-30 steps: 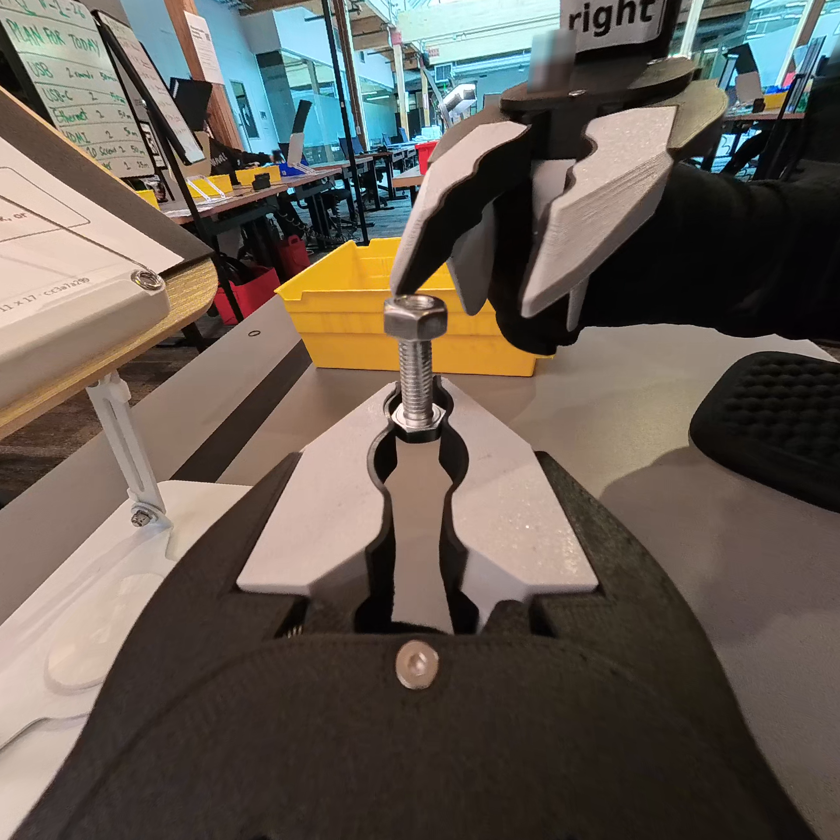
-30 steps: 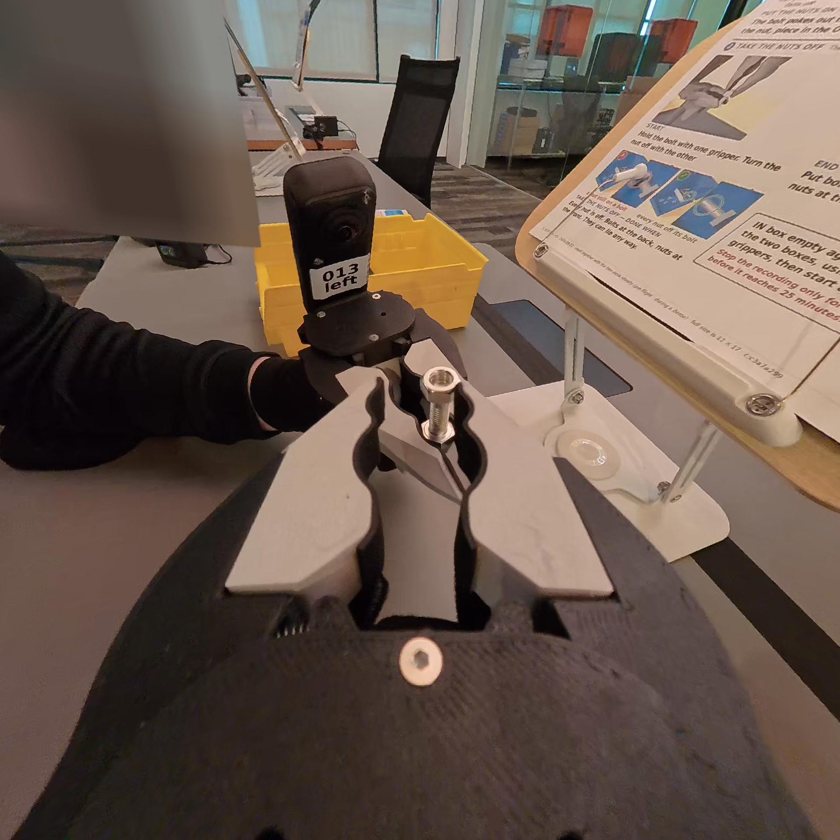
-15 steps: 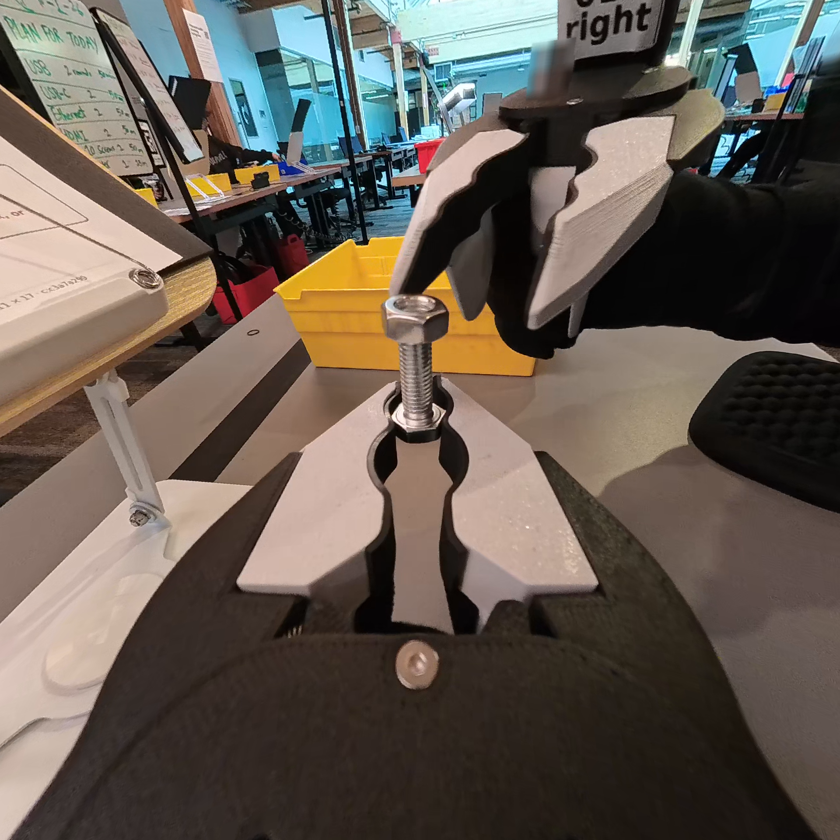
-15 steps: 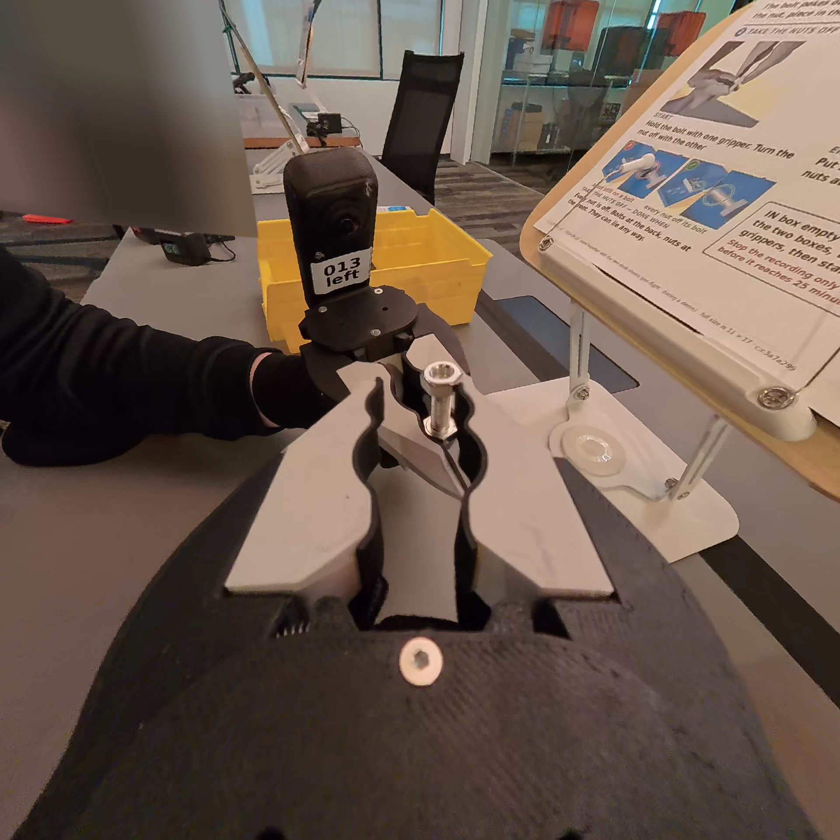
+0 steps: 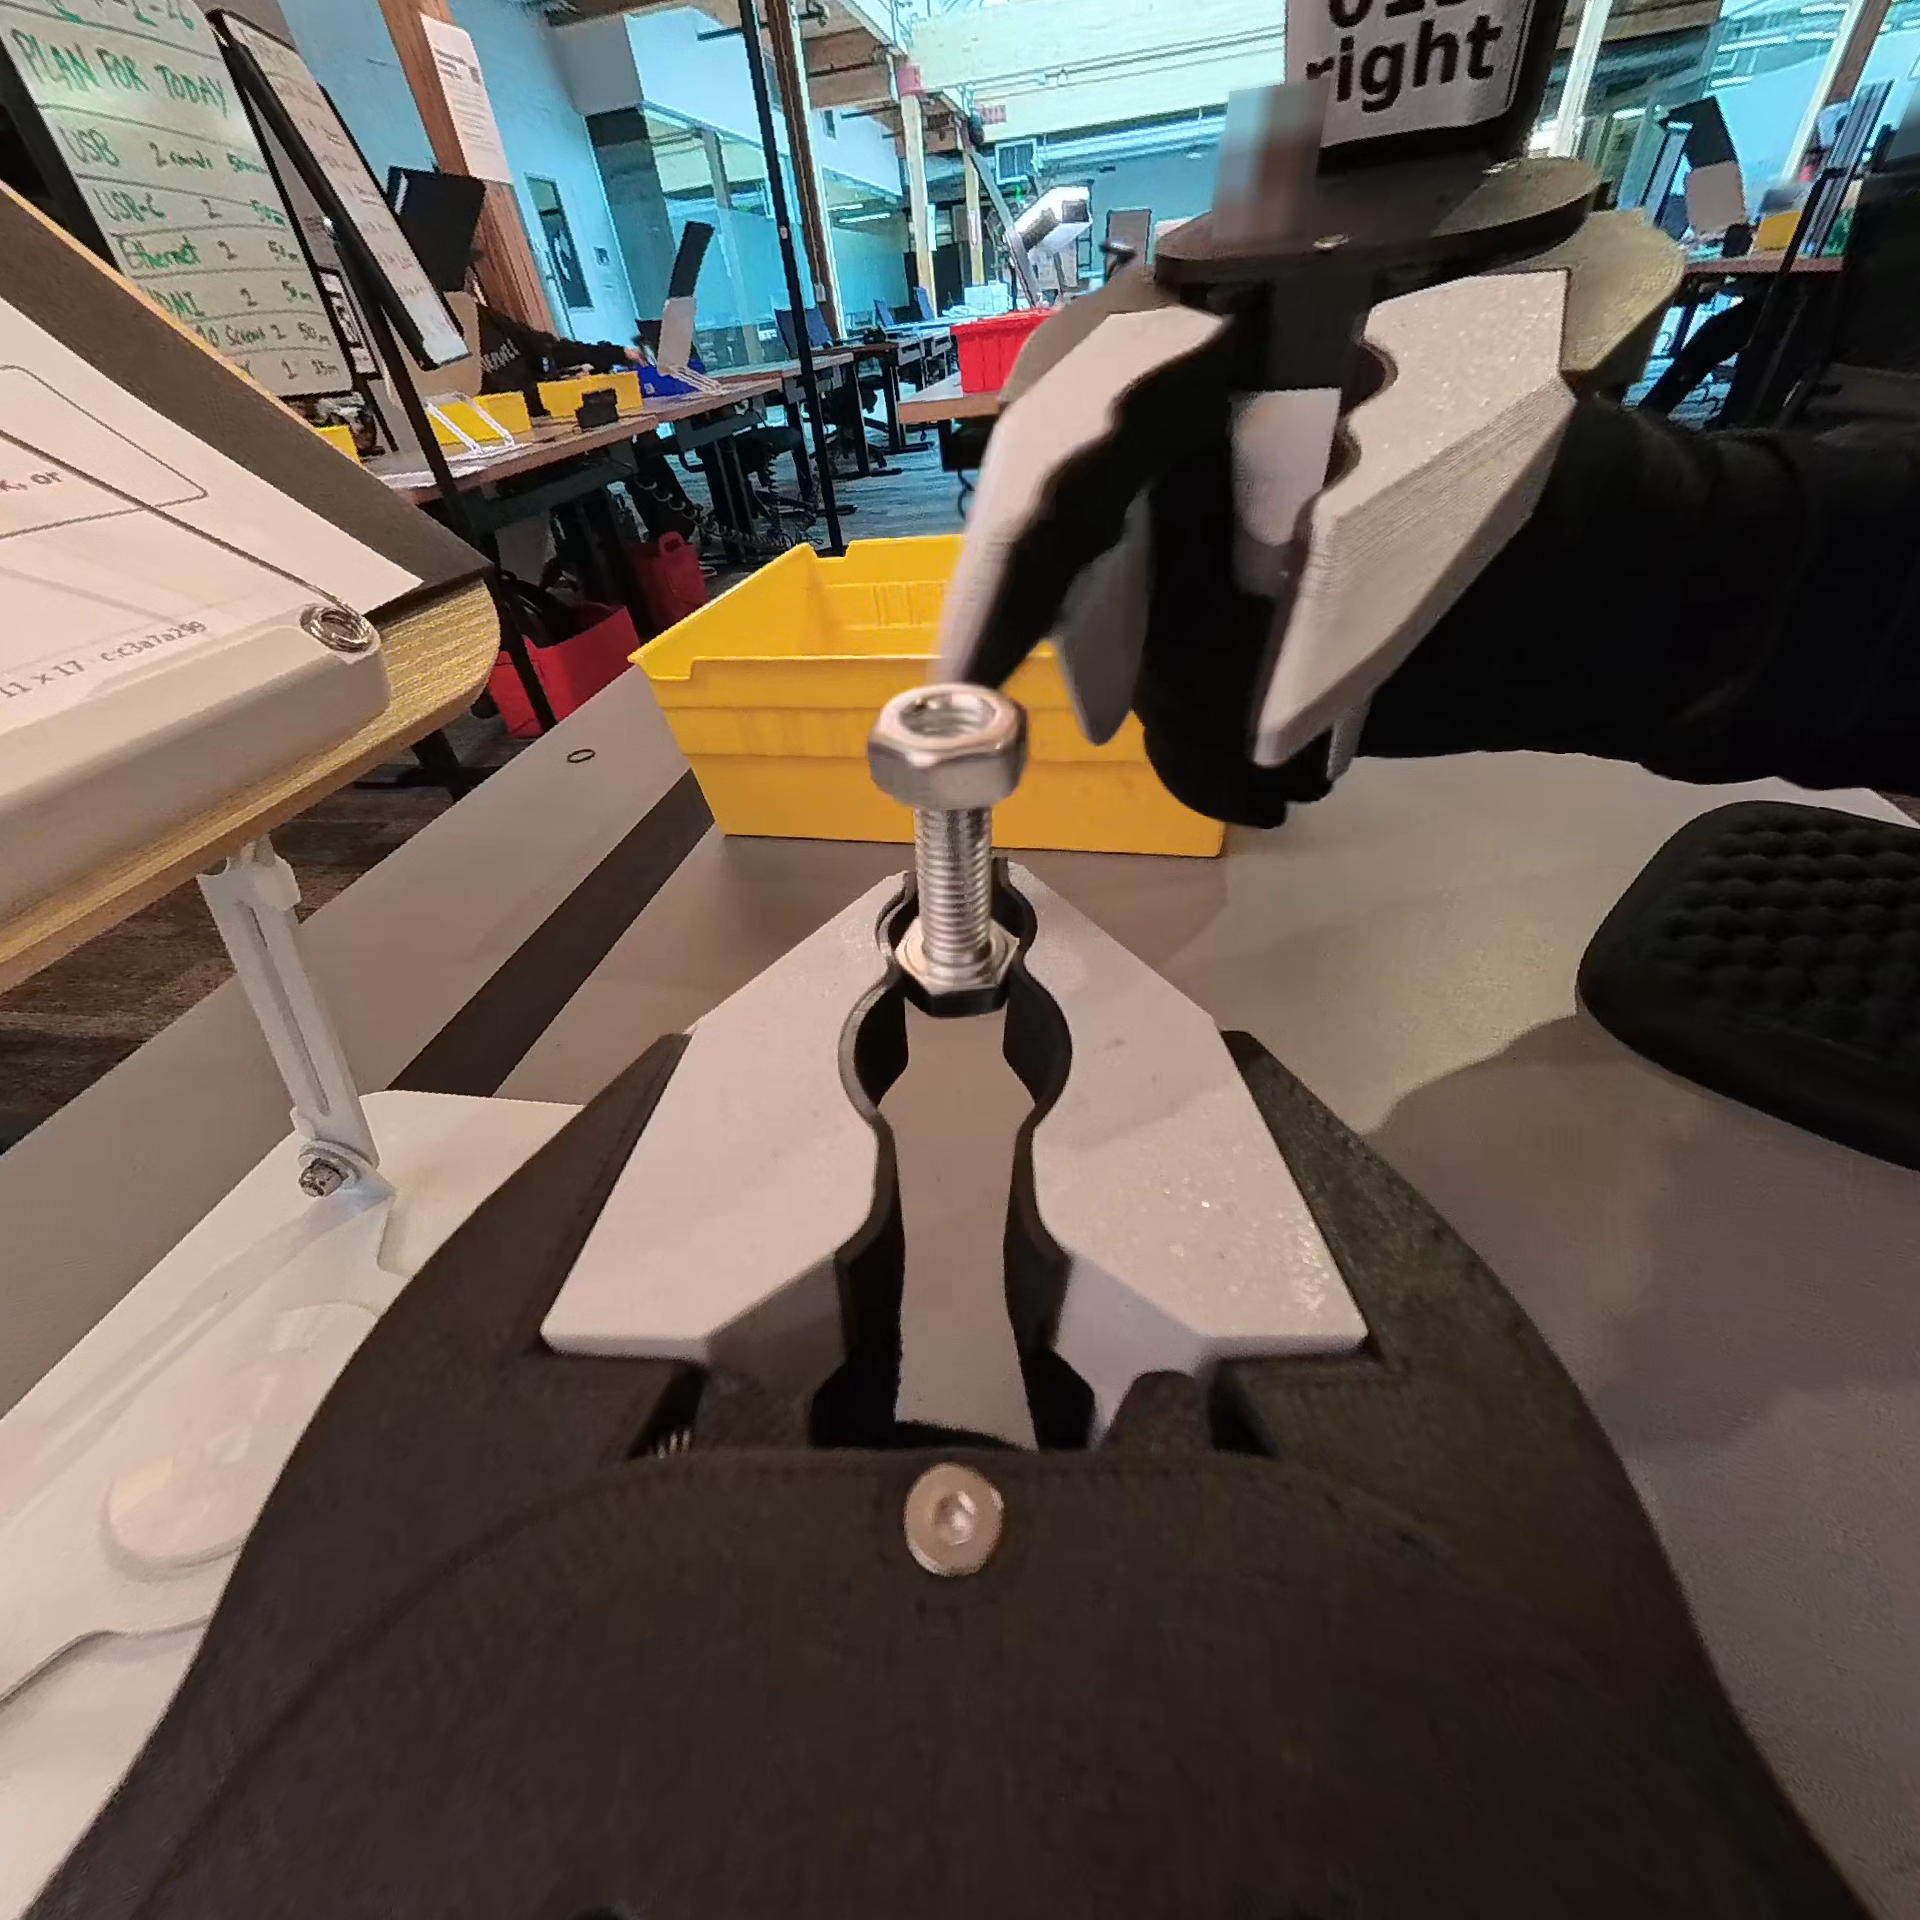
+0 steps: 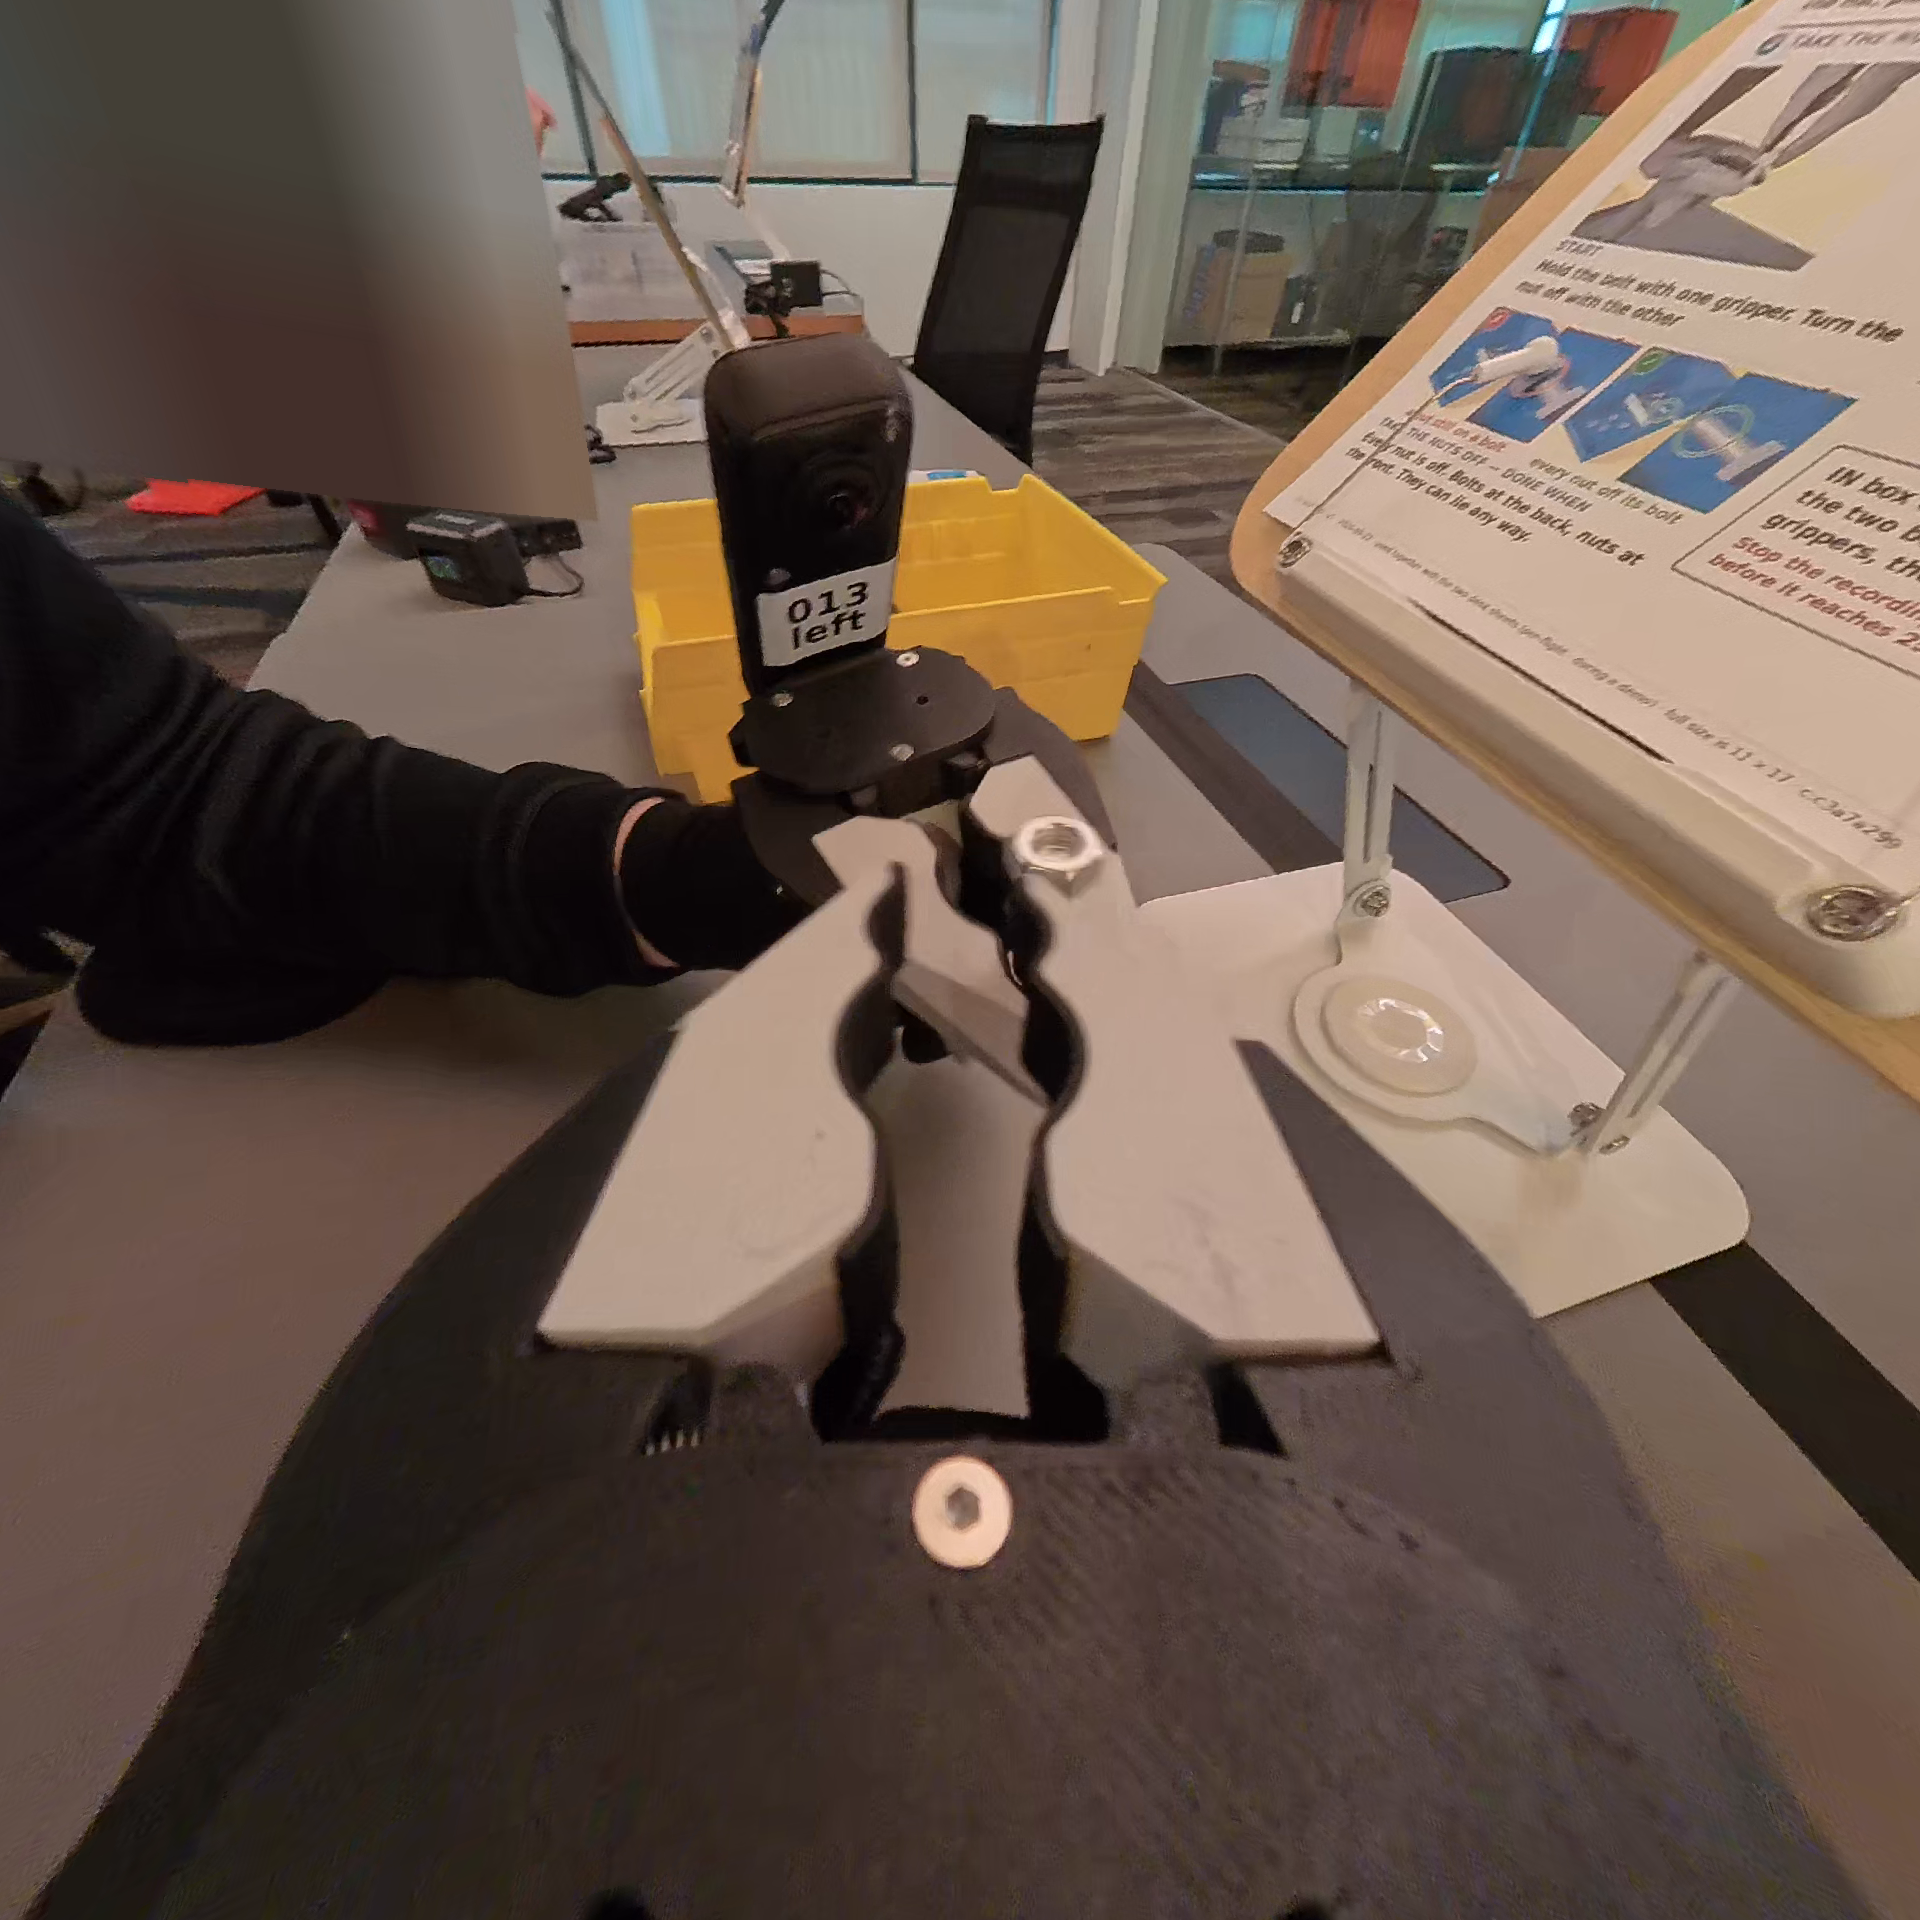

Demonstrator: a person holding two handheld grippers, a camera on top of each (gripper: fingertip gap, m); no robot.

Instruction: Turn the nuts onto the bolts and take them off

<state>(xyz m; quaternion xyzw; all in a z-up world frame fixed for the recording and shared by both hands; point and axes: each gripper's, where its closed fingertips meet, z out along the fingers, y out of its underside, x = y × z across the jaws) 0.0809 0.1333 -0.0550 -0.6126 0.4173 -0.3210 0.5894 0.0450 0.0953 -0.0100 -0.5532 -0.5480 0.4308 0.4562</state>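
A steel bolt (image 5: 954, 883) stands upright, its head clamped between the tips of the left gripper (image 5: 954, 971), whose white fingers (image 5: 769, 1122) are drawn narrow around it. A hex nut (image 5: 948, 743) sits at the top of the threaded shank, above those fingers and clear of them. One fingertip of the right gripper (image 5: 1122, 717) touches the nut's upper rim from behind; its other finger hangs off to the side, the pair parted and holding nothing. In the right wrist view the nut (image 6: 1056, 847) appears just past the tip of the right gripper's (image 6: 961, 904) right-hand finger, not between the two. Beyond both sets of fingers a yellow bin (image 5: 831, 748) rests on the grey worktop (image 5: 1455, 997). A slanted instruction board (image 6: 1621, 499) on a white stand lies to one side, and a black textured pad (image 5: 1766, 966) to the other.
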